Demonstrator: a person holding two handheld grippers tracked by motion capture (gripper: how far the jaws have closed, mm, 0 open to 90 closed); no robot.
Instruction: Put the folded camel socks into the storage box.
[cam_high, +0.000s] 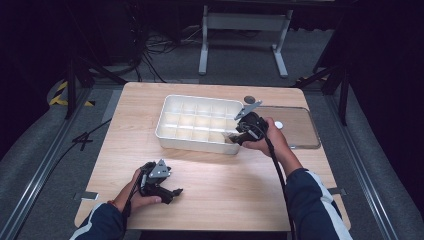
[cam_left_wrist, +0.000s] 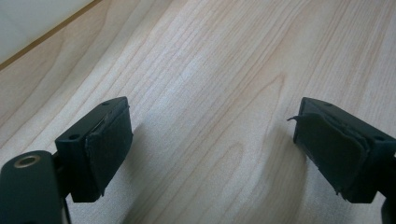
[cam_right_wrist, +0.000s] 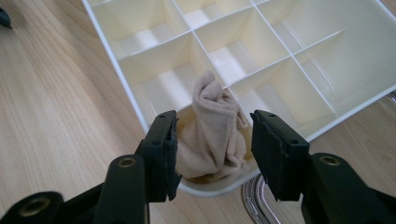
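between the jaws of the right tool (cam_right_wrist: 212, 154) a rolled beige sock (cam_right_wrist: 212, 128) stands in the corner cell of the white divided tray (cam_right_wrist: 299, 70). the jaws are parted and i'd say released, the left pad barely brushing the cloth if at all. the risk i see: that pad drags the sock up on the way out, or the roll flops over the low divider just beyond it. the tray rim sits right under the tool, so a straight lift looks safest. off to its side lies the clear lid (cam_high: 295, 125). the left tool (cam_high: 176, 192) rests wide open on bare desk (cam_left_wrist: 210, 70), with plenty of room.
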